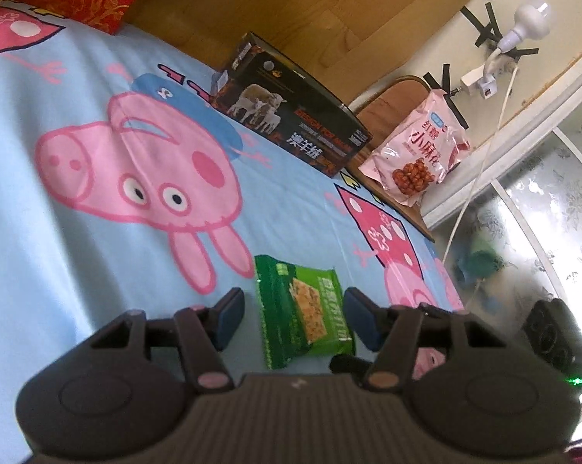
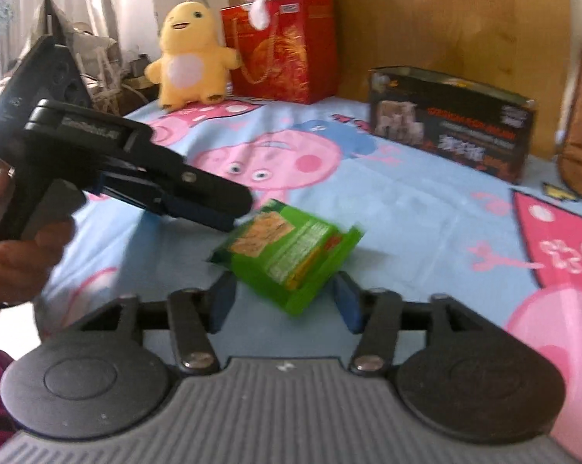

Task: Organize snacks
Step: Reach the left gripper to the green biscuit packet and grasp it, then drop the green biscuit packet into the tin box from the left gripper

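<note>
A green snack packet point(image 1: 302, 309) point(image 2: 287, 251) lies tilted on the cartoon-pig bed sheet point(image 1: 59, 239). My left gripper point(image 1: 295, 317) straddles it. A strip of sheet shows between the left pad and the packet, so the gripper is open. In the right wrist view the left gripper point(image 2: 240, 210) comes in from the left, held by a hand point(image 2: 16, 263), with its tips at the packet's far end. My right gripper point(image 2: 285, 301) is open, and the blurred packet's near corner sits between its fingers without being pressed.
A dark open-topped box point(image 1: 291, 116) point(image 2: 449, 123) stands at the wooden headboard. A pink snack bag point(image 1: 414, 154) rests on a brown seat beside the bed. A red gift bag point(image 2: 283, 46) and a yellow plush point(image 2: 190, 58) stand at the back.
</note>
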Action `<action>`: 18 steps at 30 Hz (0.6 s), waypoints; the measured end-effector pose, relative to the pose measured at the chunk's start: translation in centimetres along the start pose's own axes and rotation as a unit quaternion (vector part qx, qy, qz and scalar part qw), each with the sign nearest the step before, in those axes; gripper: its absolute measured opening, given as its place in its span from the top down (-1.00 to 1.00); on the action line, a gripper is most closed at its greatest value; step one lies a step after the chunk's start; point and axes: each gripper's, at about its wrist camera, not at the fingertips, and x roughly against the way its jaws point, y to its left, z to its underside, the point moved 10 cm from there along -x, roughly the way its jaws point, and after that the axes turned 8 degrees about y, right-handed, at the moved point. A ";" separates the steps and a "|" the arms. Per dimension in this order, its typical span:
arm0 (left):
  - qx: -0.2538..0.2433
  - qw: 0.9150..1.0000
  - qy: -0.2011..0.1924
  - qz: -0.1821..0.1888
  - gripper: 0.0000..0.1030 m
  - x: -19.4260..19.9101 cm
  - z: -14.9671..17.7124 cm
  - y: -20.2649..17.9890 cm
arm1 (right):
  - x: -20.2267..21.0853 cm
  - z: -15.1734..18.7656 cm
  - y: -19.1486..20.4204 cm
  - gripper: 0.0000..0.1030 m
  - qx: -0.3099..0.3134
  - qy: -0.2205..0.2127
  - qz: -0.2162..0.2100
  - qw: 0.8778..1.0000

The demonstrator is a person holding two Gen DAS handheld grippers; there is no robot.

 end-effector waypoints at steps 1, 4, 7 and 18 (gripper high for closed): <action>-0.002 1.000 0.003 0.003 -0.12 -0.2 0.1 -0.2 | 0.2 0.2 -0.4 -0.21 0.002 -0.001 0.008 1.000; -0.017 1.000 0.013 0.005 -0.08 -1.3 0.3 -1.0 | 0.4 0.3 -0.8 -0.21 0.002 -0.002 0.006 1.000; -0.034 0.999 0.012 -0.010 -0.08 -2.0 0.2 -1.8 | -0.3 0.3 0.1 -0.11 0.010 0.001 -0.009 1.000; -0.094 0.995 -0.033 -0.012 -0.08 -1.4 -8.9 -5.9 | 0.7 -5.4 -1.8 0.20 0.018 -0.085 0.029 0.996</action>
